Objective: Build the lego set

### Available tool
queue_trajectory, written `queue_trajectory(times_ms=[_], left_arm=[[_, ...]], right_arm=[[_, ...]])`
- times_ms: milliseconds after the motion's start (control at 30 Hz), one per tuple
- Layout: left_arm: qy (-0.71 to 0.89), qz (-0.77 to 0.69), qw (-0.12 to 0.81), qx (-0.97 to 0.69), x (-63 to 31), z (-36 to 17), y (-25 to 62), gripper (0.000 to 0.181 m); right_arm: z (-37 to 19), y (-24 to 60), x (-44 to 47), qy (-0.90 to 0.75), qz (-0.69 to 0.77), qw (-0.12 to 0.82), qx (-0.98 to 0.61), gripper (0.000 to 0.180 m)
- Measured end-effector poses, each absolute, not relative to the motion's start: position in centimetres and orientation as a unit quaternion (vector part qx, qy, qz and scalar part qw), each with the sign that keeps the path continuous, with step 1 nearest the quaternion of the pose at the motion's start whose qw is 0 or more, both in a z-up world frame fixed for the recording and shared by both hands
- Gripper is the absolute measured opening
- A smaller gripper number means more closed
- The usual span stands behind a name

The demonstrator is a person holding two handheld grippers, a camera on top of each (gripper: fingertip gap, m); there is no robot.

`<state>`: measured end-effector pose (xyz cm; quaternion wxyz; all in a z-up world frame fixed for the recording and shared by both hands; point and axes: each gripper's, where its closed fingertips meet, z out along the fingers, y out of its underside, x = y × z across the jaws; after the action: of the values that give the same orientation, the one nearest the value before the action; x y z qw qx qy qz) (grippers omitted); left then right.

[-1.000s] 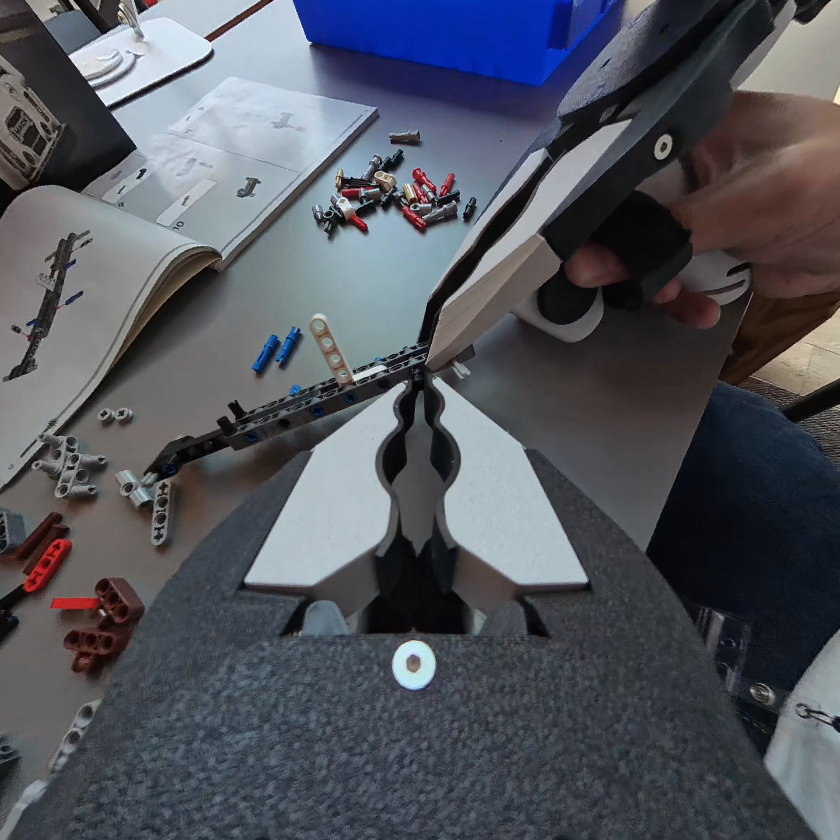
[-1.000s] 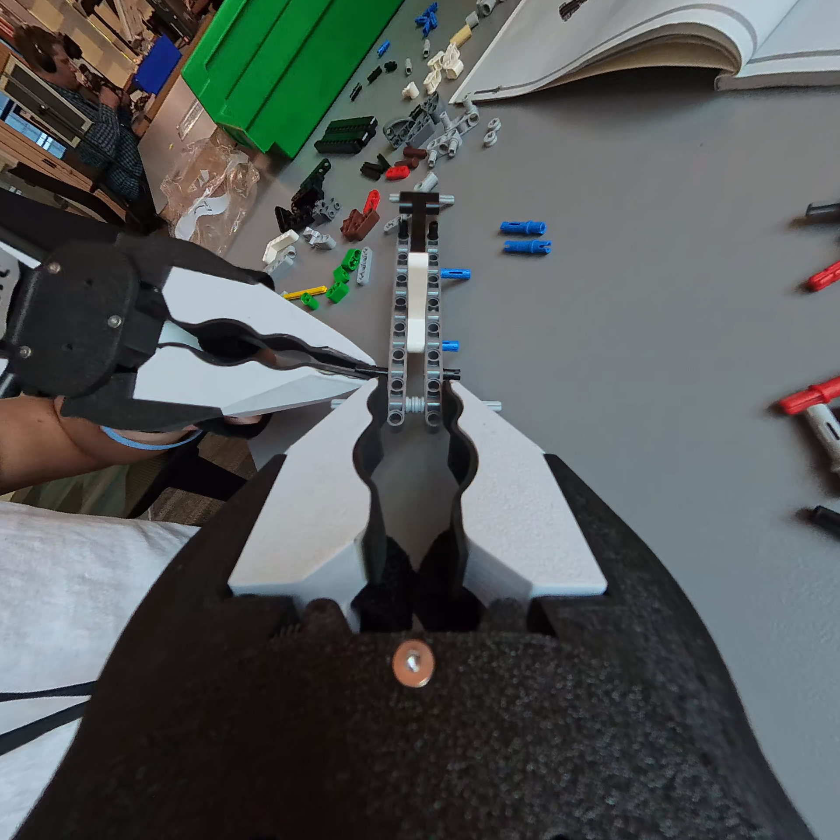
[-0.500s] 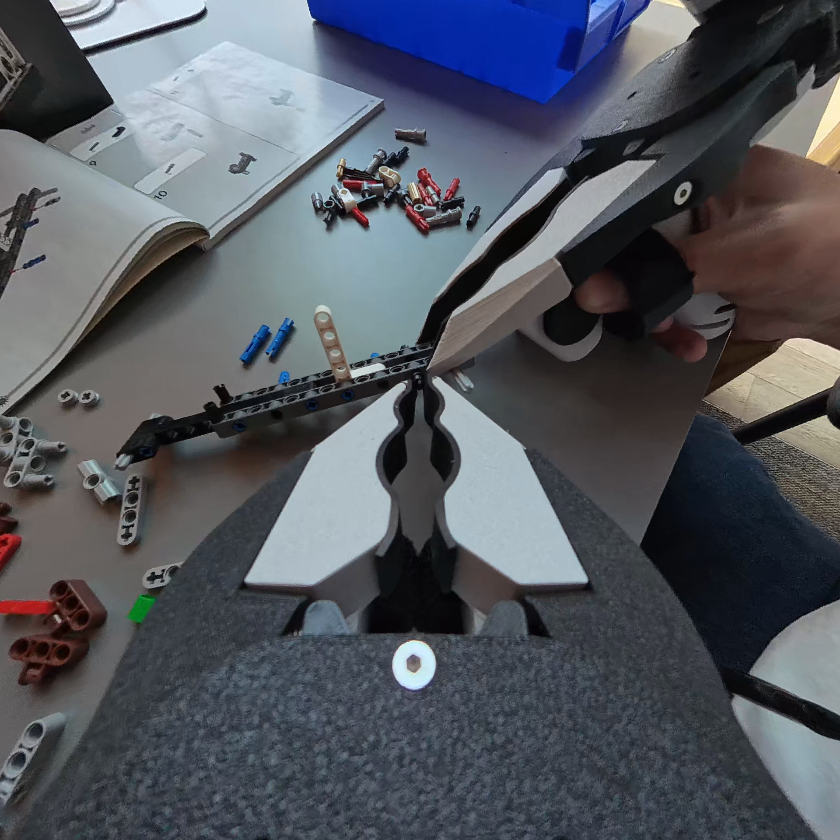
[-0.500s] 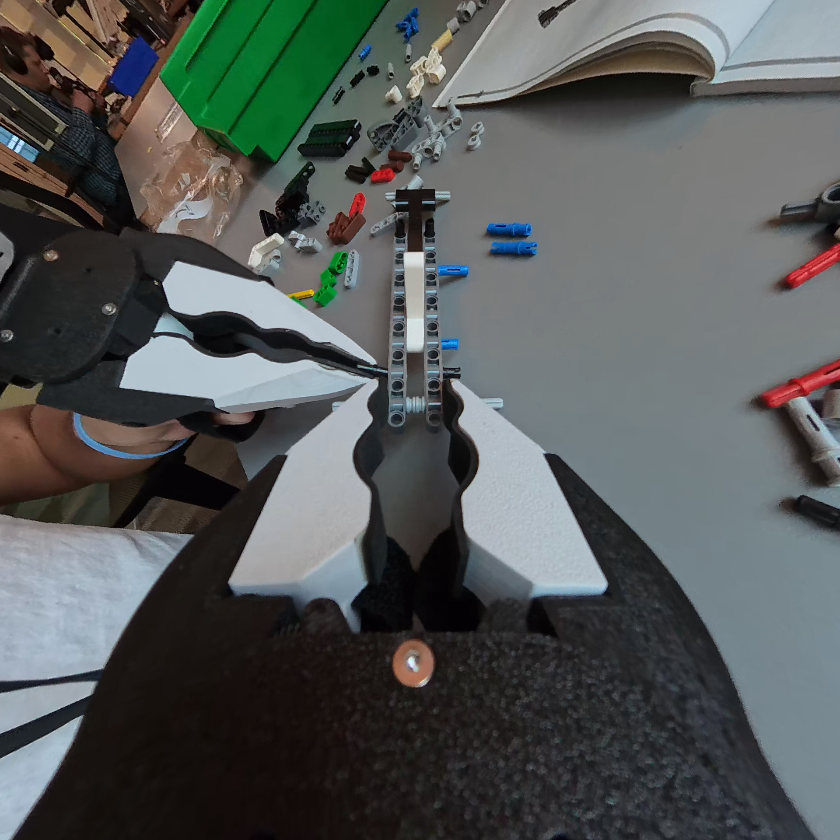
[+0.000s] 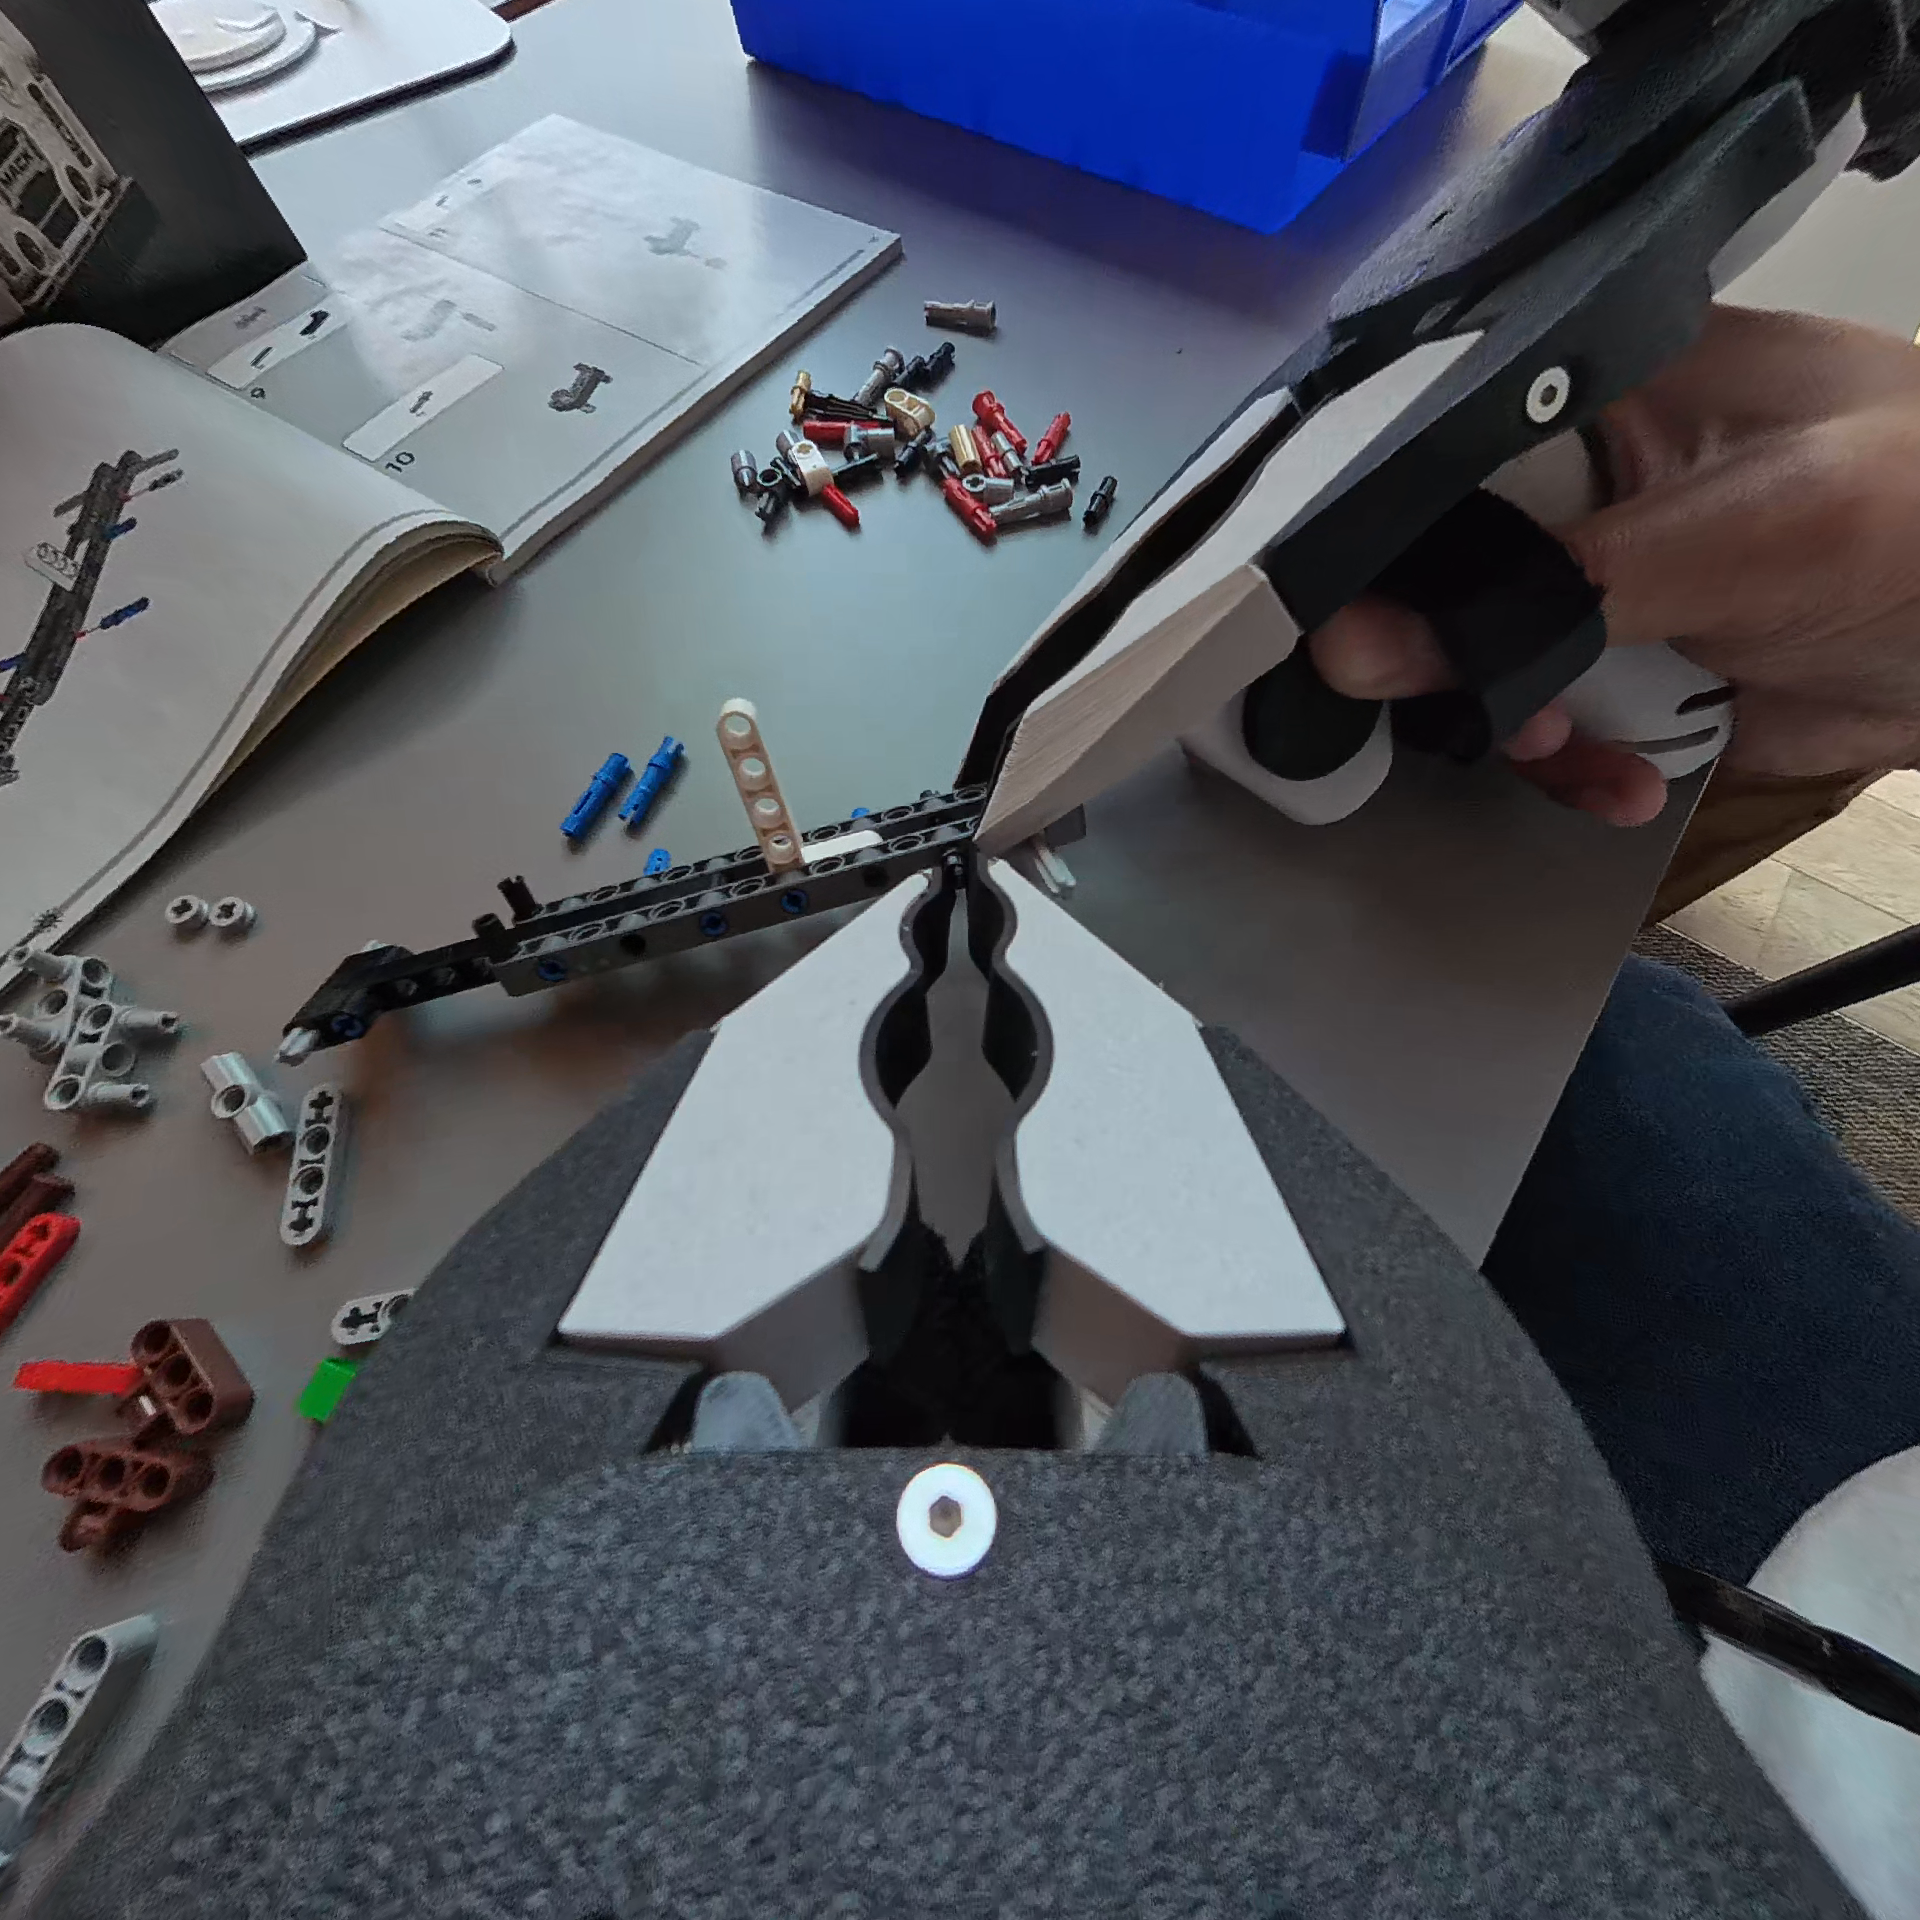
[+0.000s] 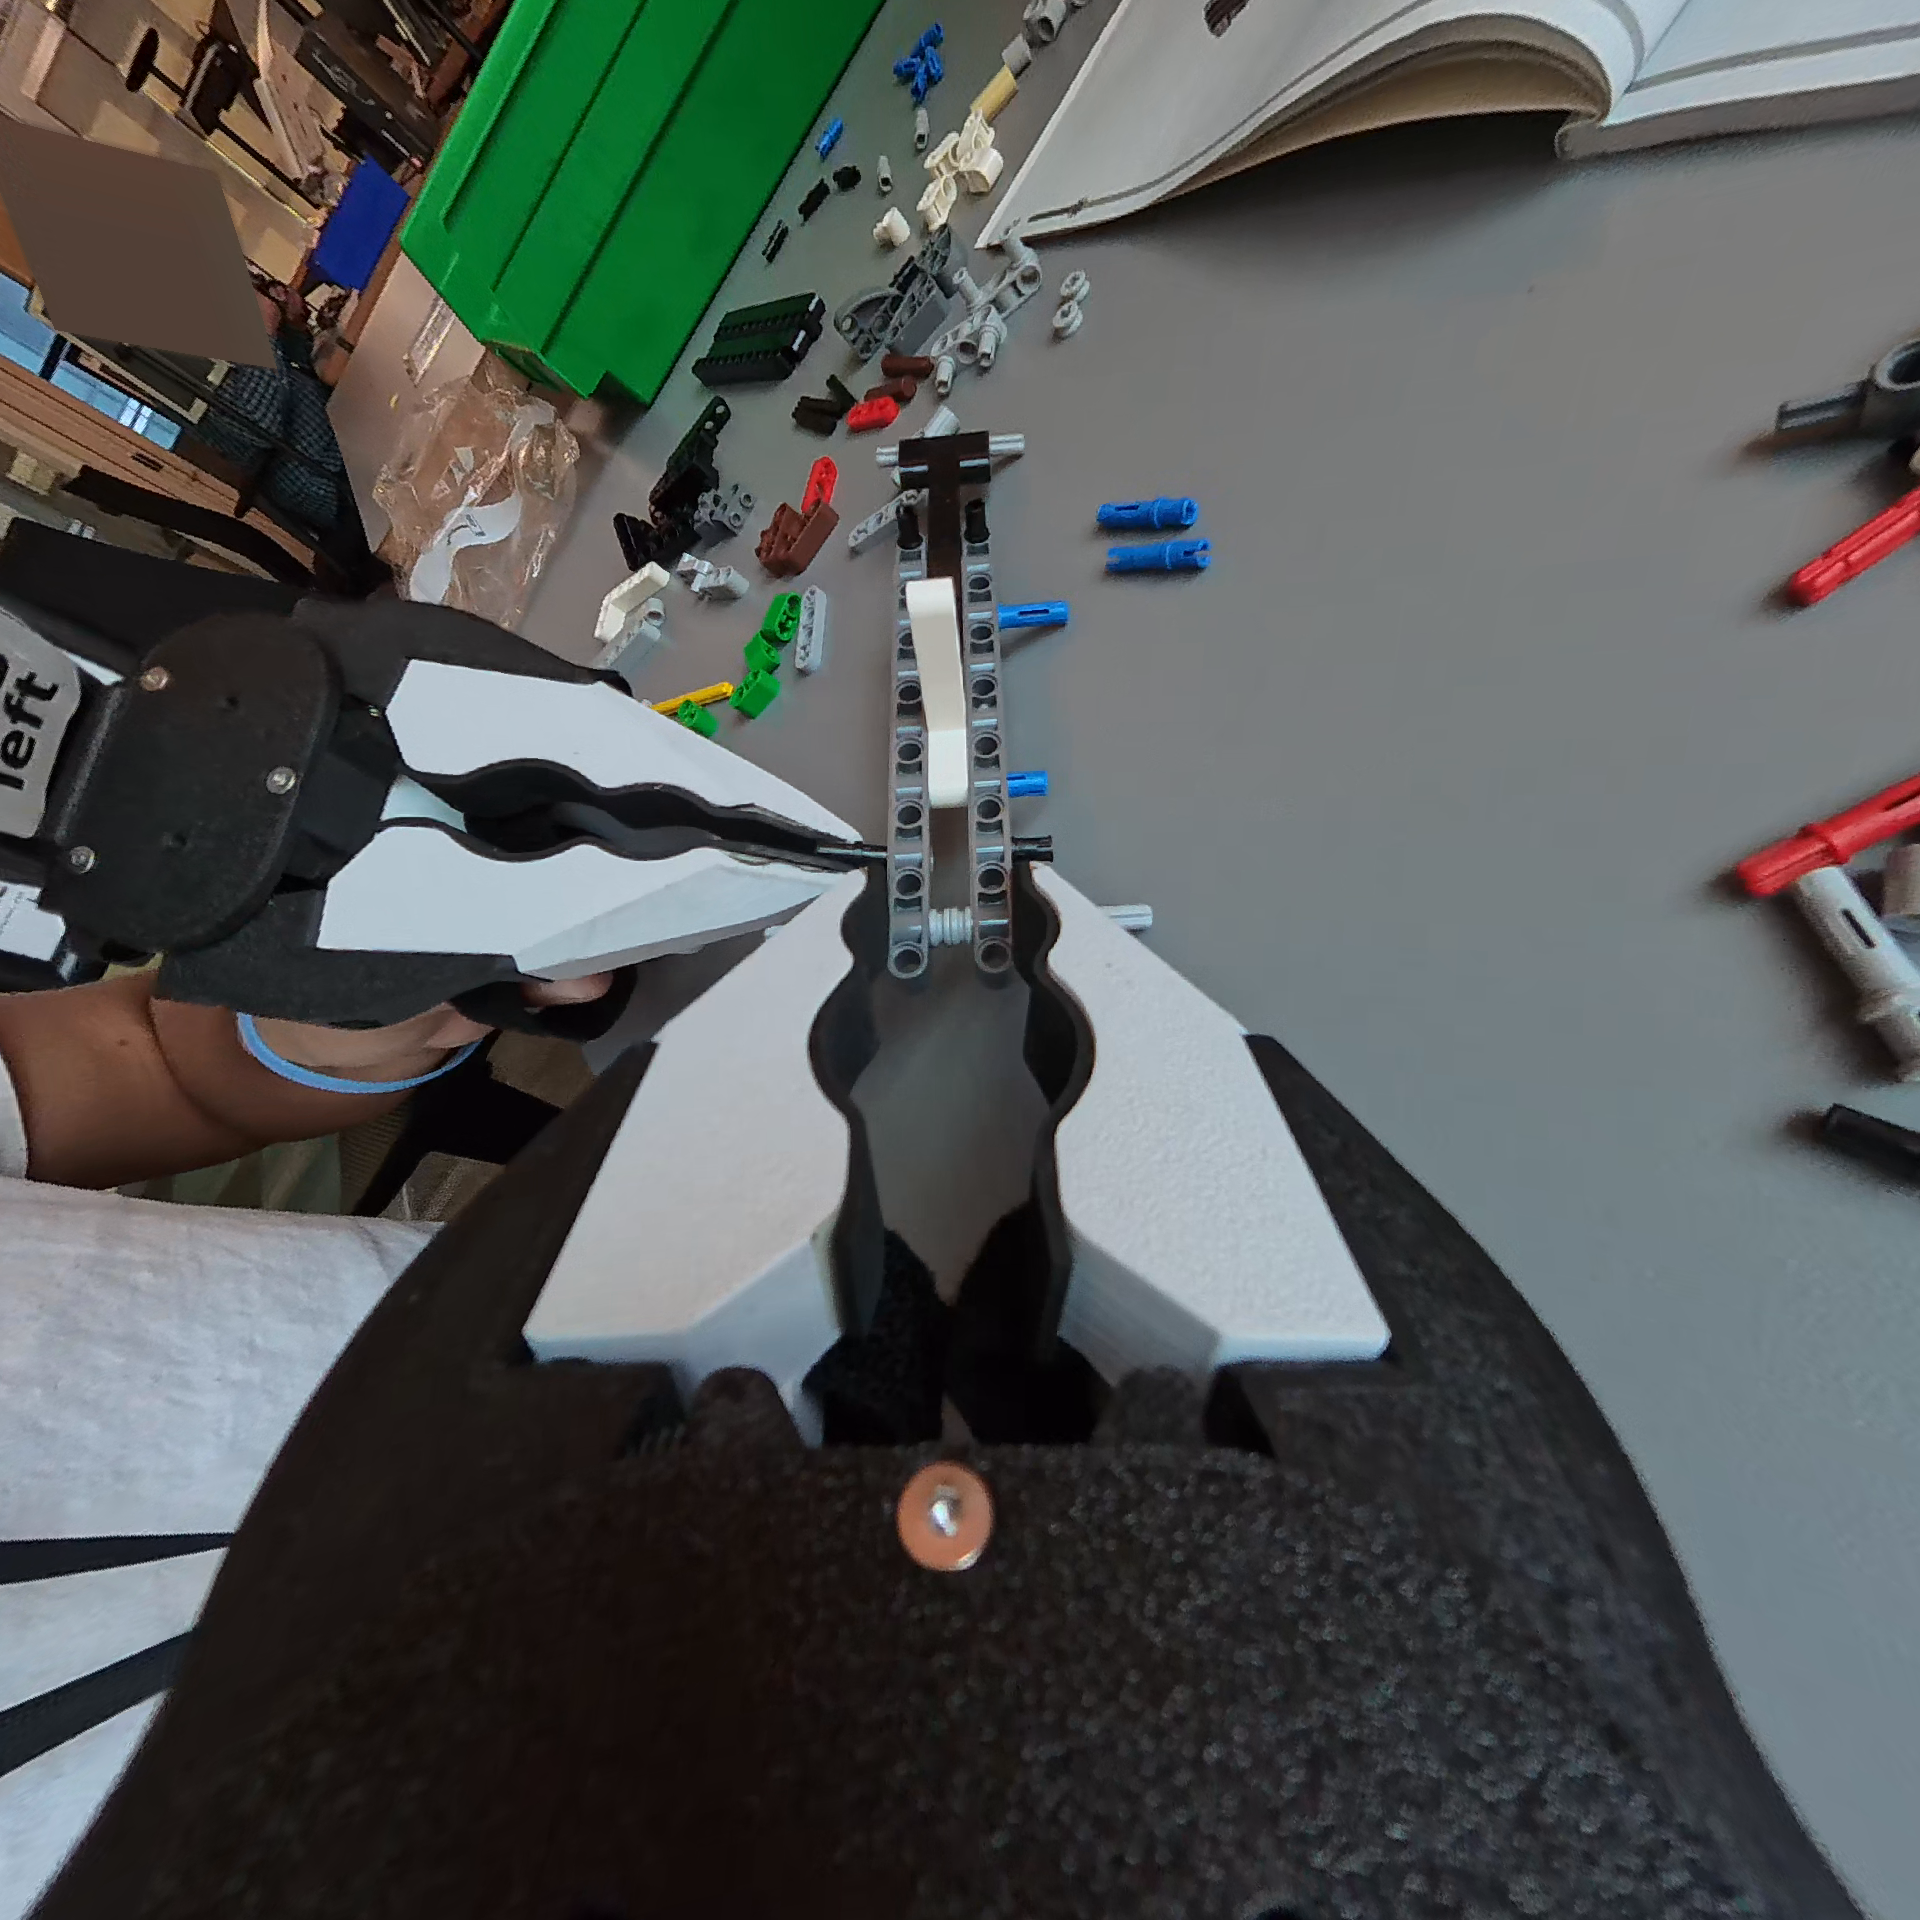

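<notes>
A long grey beam assembly (image 5: 665, 914) with blue pins and an upright white beam (image 5: 753, 774) hangs just above the grey table. In the right wrist view it (image 6: 909, 769) runs straight away from me. My right gripper (image 6: 951, 925) is shut on its near end and enters the left wrist view (image 5: 982, 821) from the upper right. My left gripper (image 5: 956, 883) is shut on a thin black pin (image 6: 868, 852) at the assembly's side. The pin's far tip (image 6: 1039, 847) sticks out of the other beam. The left gripper (image 6: 847, 857) comes in from the left.
An open instruction booklet (image 5: 208, 582) lies at the far left and a blue bin (image 5: 1091, 94) at the back. A green bin (image 6: 623, 177), a pile of pins (image 5: 925, 447), two blue pins (image 5: 623, 774) and loose grey parts (image 5: 94, 1029) lie around. The table edge (image 5: 1558, 1091) is at the right. The grippers are tip to tip, or close to it.
Both grippers and the assembly have drifted slightly together, and the assembly's far end sits a little lower. Both holds are unchanged.
</notes>
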<state>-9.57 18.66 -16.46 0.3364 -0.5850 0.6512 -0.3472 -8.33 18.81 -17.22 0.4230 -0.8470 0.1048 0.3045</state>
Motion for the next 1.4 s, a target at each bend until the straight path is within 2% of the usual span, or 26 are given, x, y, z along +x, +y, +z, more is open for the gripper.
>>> queue_trajectory(times_ms=[33,333,767,900,1033,1167,1400], left_arm=[[0.651,-0.346,0.338,-0.585,-9.5,-16.5,18.7,0.003],[0.656,-0.331,0.345,-0.584,-9.3,-16.7,18.7,0.002],[0.651,-0.382,0.283,-0.592,-9.0,-16.7,18.3,0.004],[0.664,-0.375,0.303,-0.572,-9.9,-16.2,18.1,0.011],[0.699,-0.362,0.332,-0.520,-11.7,-14.6,17.8,0.014],[0.741,-0.326,0.350,-0.471,-13.3,-13.5,19.1,0.015],[0.682,-0.391,0.344,-0.513,-15.8,-12.2,20.9,0.015]], right_arm=[[-17.2,18.8,-8.3,0.108,0.308,0.422,-0.846,0.022],[-17.0,18.8,-8.5,0.118,0.337,0.415,-0.837,0.022],[-17.0,18.6,-8.1,0.086,0.296,0.434,-0.846,0.022],[-16.5,18.3,-8.5,0.029,0.299,0.439,-0.847,0.022],[-17.1,17.7,-8.2,-0.099,0.219,0.430,-0.870,0.023],[-18.7,16.9,-6.9,-0.184,0.157,0.378,-0.894,0.023],[-17.7,15.9,-4.7,-0.187,0.170,0.387,-0.887,0.032]])
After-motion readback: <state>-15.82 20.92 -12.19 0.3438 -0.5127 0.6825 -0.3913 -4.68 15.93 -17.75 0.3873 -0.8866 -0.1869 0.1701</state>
